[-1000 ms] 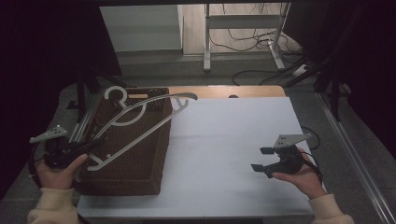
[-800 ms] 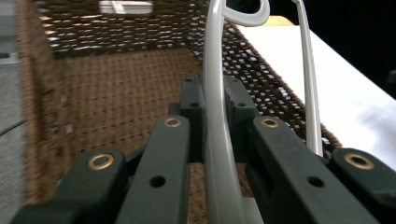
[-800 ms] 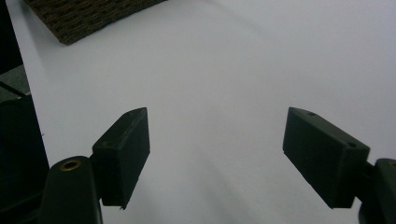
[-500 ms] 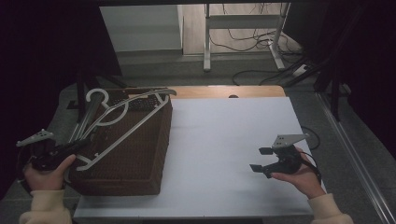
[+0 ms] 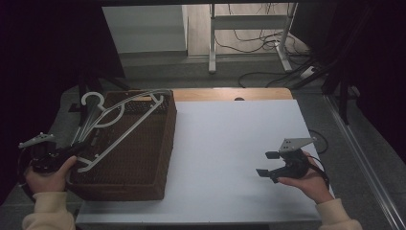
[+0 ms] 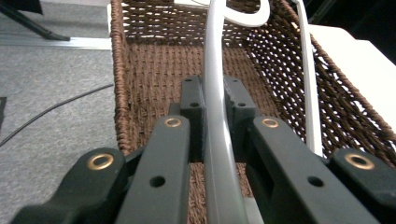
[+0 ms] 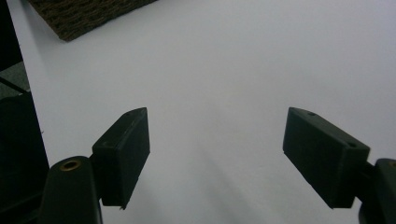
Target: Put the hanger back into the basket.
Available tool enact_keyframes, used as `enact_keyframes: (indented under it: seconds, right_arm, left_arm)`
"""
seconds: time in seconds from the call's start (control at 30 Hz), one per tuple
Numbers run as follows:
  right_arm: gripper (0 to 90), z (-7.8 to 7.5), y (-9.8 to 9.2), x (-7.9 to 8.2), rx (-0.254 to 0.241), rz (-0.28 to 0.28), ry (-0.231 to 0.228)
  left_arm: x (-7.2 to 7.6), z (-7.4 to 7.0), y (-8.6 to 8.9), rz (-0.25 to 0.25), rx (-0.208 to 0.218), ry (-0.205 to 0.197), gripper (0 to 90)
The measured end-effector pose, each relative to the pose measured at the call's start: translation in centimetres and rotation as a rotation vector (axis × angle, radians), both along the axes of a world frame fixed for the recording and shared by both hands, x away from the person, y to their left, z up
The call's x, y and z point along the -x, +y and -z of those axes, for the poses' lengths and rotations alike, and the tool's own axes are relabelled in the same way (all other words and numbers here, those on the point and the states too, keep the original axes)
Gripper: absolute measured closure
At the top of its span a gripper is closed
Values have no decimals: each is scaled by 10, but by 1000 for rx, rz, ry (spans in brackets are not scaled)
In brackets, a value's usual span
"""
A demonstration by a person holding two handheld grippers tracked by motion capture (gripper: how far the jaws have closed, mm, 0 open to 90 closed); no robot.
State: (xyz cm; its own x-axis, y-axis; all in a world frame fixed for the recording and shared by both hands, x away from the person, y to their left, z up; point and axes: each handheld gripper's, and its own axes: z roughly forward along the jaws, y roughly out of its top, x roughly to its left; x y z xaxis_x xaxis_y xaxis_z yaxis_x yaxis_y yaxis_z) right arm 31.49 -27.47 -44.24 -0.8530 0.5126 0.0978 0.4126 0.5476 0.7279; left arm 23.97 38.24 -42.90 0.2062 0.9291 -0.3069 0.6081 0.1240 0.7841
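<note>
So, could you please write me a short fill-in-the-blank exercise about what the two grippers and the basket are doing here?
1. The left gripper is shut on a silver-grey ____.
2. The brown woven wicker basket sits at the table's ____ edge in the high view.
3. The right gripper has its jaws ____, holding nothing.
4. It hangs over the ____ table top.

Missing words: hanger; left; open; white

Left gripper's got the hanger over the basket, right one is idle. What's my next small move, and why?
Probably lift the left gripper a little to bring the hanger clear of the wicker basket. Its jaws are shut on the hanger's bar, and the hanger lies across the basket's rim. The right gripper hangs open above the white tabletop, ready to take it.
</note>
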Motion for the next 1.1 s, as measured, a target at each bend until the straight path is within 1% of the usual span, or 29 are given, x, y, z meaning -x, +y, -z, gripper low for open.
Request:
enact_keyframes:
  seconds: [0.1,0.23,0.37,0.43,0.47,0.5,0.53,0.57,0.63,0.67,0.77,0.8,0.9,0.97,1.0,1.03,1.1]
  right_arm:
    - [233,0,0,0,1,-1,0]
    - [233,0,0,0,0,-1,0]
    - [233,0,0,0,-1,-3,-1]
    - [233,0,0,0,-1,-3,0]
    - [233,0,0,0,0,-3,1]
    - [233,0,0,0,0,-3,1]
    - [232,0,0,0,1,-5,1]
    - [232,0,0,0,1,-6,2]
    - [232,0,0,0,3,-8,2]
    - [233,0,0,0,2,-9,2]
    - [233,0,1,1,2,-9,2]
    - [233,0,1,1,1,-9,1]
    - [233,0,1,1,0,-10,2]
    - [233,0,1,0,0,-9,4]
    - [233,0,1,0,-3,-9,4]
    - [233,0,0,-1,-7,-10,3]
    - [233,1,0,-2,-12,-9,5]
  left_arm:
    - [-2,2,-2,-1,-3,10,807]
    - [-4,5,-4,-12,-5,13,807]
    - [-6,10,-4,-22,-37,34,806]
    - [-8,15,-4,-12,-58,47,804]
    - [-9,17,-3,21,-51,63,785]
    - [-9,17,-3,21,-51,63,687]
    - [-10,16,-6,59,-76,72,563]
    - [-9,15,-7,60,-100,61,491]
    - [-8,12,-8,69,-98,50,392]
    - [-8,11,-9,74,-99,47,369]
    - [-7,10,-11,88,-96,44,351]
    - [-8,10,-12,97,-104,58,349]
    - [-9,12,-15,101,-105,65,347]
    - [-9,12,-16,105,-103,68,318]
    - [-9,10,-17,114,-103,73,318]
    - [-9,10,-19,121,-102,73,294]
    - [-7,5,-24,149,-91,52,275]
